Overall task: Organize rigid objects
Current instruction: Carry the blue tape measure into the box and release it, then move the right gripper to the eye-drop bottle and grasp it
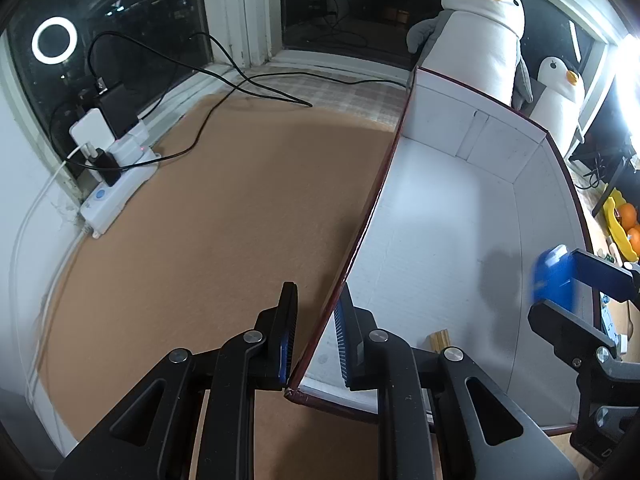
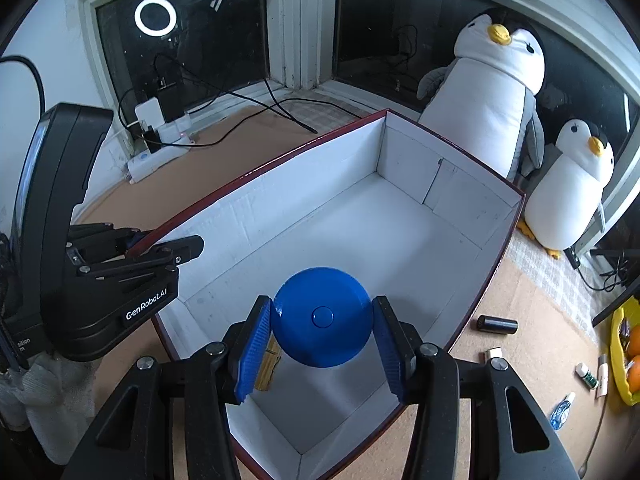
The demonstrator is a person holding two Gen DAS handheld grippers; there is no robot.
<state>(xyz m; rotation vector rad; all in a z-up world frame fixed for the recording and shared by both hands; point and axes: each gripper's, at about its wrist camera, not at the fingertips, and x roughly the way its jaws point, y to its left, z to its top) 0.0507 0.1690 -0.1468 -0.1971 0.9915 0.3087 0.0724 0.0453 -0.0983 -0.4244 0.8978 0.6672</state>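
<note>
The right tool (image 2: 322, 346) pinches a round blue plastic disc (image 2: 320, 322) above the near end of the white-lined, red-edged cardboard box (image 2: 400, 224). The left tool (image 1: 316, 336) straddles the box's left wall, jaws spread. Two plush penguins (image 2: 488, 100) stand behind.

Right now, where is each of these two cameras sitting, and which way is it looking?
Left wrist: rides on the left tongs, looking along the box's left wall, which they straddle; the right tongs show at the edge.
Right wrist: rides on the right tongs, looking down into the box over the blue round object they hold; the left tongs show at left.
Shared: box, big penguin plush, power strip.
</note>
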